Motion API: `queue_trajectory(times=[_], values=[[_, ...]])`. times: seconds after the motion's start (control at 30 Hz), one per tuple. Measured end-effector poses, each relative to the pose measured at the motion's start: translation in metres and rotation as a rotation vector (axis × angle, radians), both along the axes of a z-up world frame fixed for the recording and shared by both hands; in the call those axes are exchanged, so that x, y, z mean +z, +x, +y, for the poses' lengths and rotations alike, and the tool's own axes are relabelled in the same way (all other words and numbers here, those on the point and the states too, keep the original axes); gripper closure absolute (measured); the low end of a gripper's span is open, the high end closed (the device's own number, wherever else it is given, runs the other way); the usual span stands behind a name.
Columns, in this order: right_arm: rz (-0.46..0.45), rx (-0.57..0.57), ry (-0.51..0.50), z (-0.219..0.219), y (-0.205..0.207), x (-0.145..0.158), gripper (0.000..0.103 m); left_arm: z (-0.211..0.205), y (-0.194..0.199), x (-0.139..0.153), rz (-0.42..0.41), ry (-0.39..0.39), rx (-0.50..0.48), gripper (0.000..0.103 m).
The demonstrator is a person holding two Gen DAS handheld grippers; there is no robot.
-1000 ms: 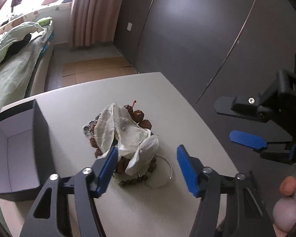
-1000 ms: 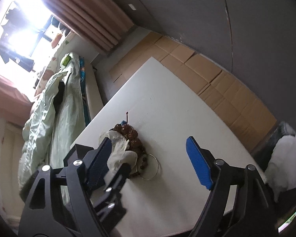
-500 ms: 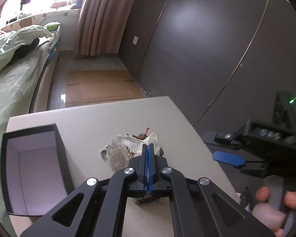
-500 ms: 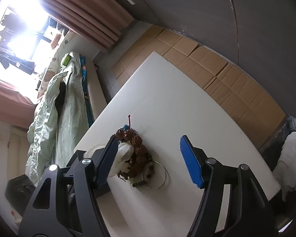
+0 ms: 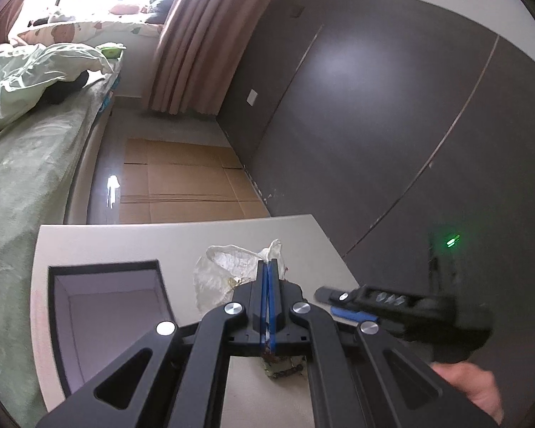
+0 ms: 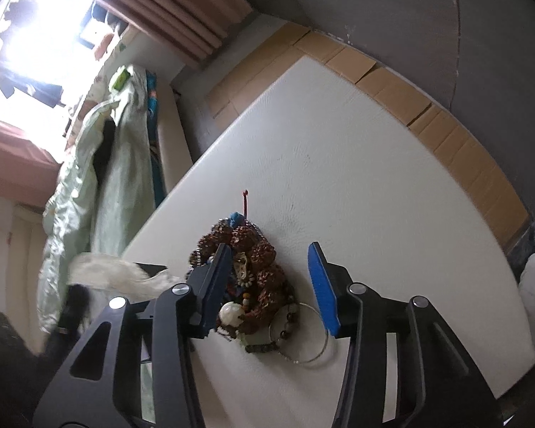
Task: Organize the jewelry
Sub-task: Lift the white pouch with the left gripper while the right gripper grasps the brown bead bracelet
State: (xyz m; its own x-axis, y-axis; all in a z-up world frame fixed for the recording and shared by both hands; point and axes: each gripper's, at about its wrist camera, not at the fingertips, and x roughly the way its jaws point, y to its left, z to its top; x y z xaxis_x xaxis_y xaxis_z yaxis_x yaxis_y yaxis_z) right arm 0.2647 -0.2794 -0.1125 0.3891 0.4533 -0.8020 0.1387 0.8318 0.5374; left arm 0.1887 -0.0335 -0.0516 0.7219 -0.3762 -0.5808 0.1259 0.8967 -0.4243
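My left gripper (image 5: 268,267) is shut on a white translucent bag (image 5: 224,274) and holds it lifted above the white table (image 5: 125,246). The bag also shows in the right wrist view (image 6: 103,273), off to the left of the jewelry. A pile of jewelry (image 6: 253,271) lies bare on the table (image 6: 339,164): brown knobbly bead bracelets, a white bead, a thin metal bangle (image 6: 303,335) and a red cord. My right gripper (image 6: 269,285) is open and empty, its blue fingers either side of the pile, just above it.
An open black box with a pale lining (image 5: 107,314) stands on the table's left part. A bed with green bedding (image 5: 25,135) lies beyond the table's left edge. Cardboard sheets (image 5: 182,185) cover the floor by the dark wall.
My left gripper closed on the white bag and lifted it off the jewelry toward the left, uncovering the pile. My right gripper moved closer over the pile and stayed open.
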Motion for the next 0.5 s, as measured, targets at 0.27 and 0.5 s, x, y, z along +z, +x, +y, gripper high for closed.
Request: queue_trajectory(times=[0.27,0.5], values=[[0.024,0.077,-0.082,0.021,0.009,-0.02,0.058,0.017,-0.003,0.006,-0.005,-0.026,0.023,0.103],[0.036,0.097,-0.046,0.02,0.004,-0.026,0.081,0.017,-0.012,0.011,-0.011,-0.014,0.025,0.103]])
